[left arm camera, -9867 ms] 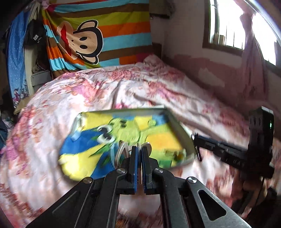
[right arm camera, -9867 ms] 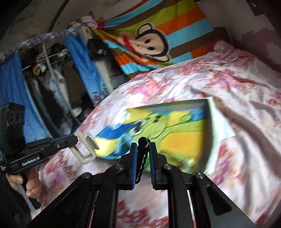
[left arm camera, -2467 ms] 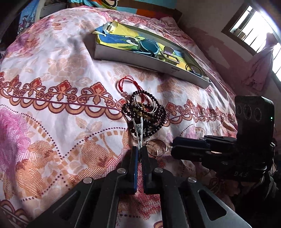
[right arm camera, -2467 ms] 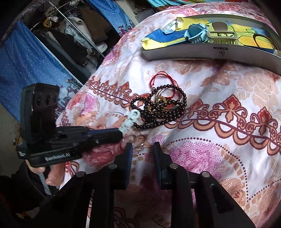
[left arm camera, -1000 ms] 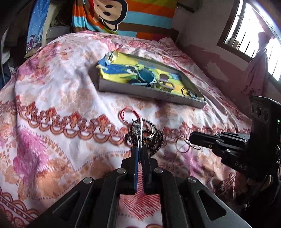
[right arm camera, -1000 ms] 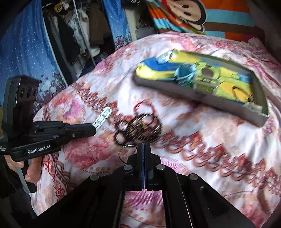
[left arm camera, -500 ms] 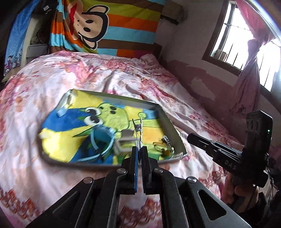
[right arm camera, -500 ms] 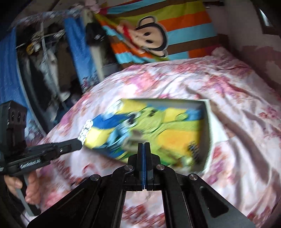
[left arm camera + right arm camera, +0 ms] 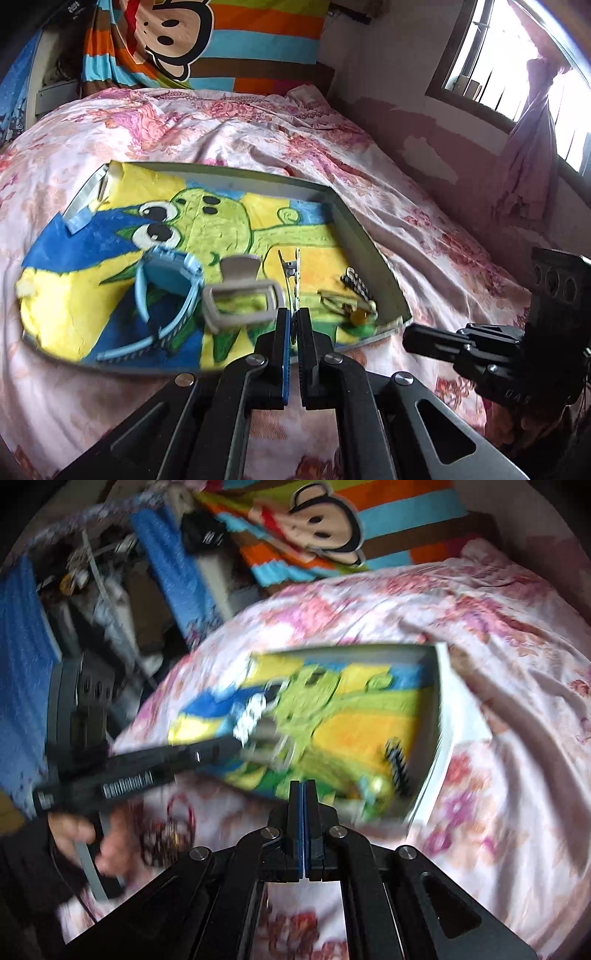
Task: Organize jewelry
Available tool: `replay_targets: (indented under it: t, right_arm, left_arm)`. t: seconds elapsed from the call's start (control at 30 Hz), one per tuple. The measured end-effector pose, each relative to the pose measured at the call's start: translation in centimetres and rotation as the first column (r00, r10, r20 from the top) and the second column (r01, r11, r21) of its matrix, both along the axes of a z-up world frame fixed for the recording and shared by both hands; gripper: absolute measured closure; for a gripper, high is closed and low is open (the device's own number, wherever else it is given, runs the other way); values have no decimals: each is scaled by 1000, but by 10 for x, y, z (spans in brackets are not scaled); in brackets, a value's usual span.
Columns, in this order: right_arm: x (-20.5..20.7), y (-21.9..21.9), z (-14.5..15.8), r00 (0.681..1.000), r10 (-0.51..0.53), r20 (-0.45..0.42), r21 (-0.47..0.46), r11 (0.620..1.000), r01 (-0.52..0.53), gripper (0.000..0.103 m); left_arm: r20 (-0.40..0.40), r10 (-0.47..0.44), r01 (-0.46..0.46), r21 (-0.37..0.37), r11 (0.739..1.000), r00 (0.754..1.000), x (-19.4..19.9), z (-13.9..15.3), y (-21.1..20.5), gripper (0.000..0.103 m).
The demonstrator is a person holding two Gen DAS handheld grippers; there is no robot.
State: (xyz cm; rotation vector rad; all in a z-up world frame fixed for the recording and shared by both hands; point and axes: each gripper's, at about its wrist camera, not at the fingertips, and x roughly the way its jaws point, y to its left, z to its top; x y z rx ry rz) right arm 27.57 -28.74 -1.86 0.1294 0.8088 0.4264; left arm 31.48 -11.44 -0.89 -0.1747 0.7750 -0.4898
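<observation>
At lower centre, the left tool (image 9: pixel 293 325) pinches a thin silver metal hair clip (image 9: pixel 289 275) above the shallow grey cartoon-lined tray (image 9: pixel 364 236). The right tool (image 9: pixel 303 797) is fully closed, holding nothing visible.

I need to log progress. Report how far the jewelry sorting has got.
Done: the blue watch and grey claw clip lie in the tray. In hand: the left gripper pinches a metal clip over the tray. Left: dark bead bracelets lie on the bedspread; the right gripper is shut, apparently empty.
</observation>
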Motion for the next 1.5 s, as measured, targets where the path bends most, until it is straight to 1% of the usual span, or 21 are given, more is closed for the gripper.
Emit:
replay_targets:
  t: [0.07, 0.1, 0.13, 0.17, 0.2, 0.3, 0.33, 0.43, 0.57, 0.6, 0.63, 0.7, 0.83, 0.9, 1.0, 1.1, 1.2, 1.33, 1.5]
  right_arm:
    - [-9, 6, -10, 999, 29, -32, -25, 999, -29, 97]
    - [-14, 10, -14, 998, 44, -48, -33, 998, -46, 90]
    - [-19, 13, -19, 997, 58, -59, -43, 997, -61, 74]
    - [-23, 18, -23, 996, 67, -66, -53, 996, -70, 66]
    - [-27, 20, -25, 995, 74, -67, -59, 995, -78, 59]
    - [-34, 31, -33, 991, 98, -95, -87, 991, -106, 59]
    - [-35, 34, -35, 990, 101, -102, -110, 988, -112, 59]
    - [-37, 45, -41, 988, 106, -114, -170, 978, -124, 59]
    - [-39, 59, -48, 984, 123, -127, -238, 960, -151, 59]
    - [-40, 61, -50, 984, 121, -128, -260, 954, -151, 62]
    - [-40, 64, -53, 985, 122, -125, -284, 946, -153, 75]
    - [-38, 66, -53, 986, 119, -113, -299, 943, -148, 77]
    - [-38, 64, -46, 991, 111, -76, -289, 949, -129, 77]
    - [-37, 60, -38, 993, 104, -48, -273, 955, -113, 77]
    - [-34, 52, -18, 996, 86, 15, -241, 967, -80, 77]
    - [-24, 36, 6, 995, 32, 95, -203, 979, -12, 77]
    - [-7, 14, 24, 984, -78, 158, -139, 985, 100, 77]
    - [18, -5, 23, 970, -175, 168, -80, 978, 191, 77]
    - [32, -12, 1, 967, -216, 138, -119, 965, 233, 77]
  left_arm:
    - [-12, 5, -5, 0, 1000, 1000, -14, -4, 7, 99]
    - [-22, 4, -4, -9, 1000, 1000, -23, -7, 12, 99]
    - [-32, 4, -4, -10, 1000, 999, -29, -9, 14, 99]
    - [-44, 5, -5, -10, 1000, 999, -35, -12, 17, 99]
    - [-60, 1, -1, -10, 1000, 998, -43, -15, 19, 99]
    - [-78, -3, 3, 4, 1000, 997, -57, -22, 20, 99]
    - [-82, 0, 1, 4, 1000, 997, -59, -23, 21, 99]
    - [-91, 9, -10, -2, 1000, 996, -59, -25, 24, 99]
    - [-79, 18, -19, -15, 1000, 997, -55, -22, 26, 99]
    - [-73, 18, -19, -16, 1000, 997, -54, -21, 26, 99]
    - [-68, 18, -19, -19, 1000, 997, -52, -20, 26, 99]
    - [-62, 19, -20, -22, 1000, 998, -50, -18, 26, 99]
    - [-50, 26, -28, -34, 999, 998, -41, -14, 26, 99]
    - [-40, 28, -30, -38, 999, 999, -36, -9, 25, 99]
    - [-18, 32, -33, -44, 998, 999, -28, -1, 24, 99]
    - [0, 36, -35, -52, 998, 999, -17, 6, 19, 99]
    - [1, 31, -30, -51, 998, 1000, -5, 10, 11, 99]
    - [-29, 16, -17, -45, 999, 999, 12, 6, -6, 99]
    - [-81, 10, -11, -9, 1000, 997, 30, -7, -25, 99]
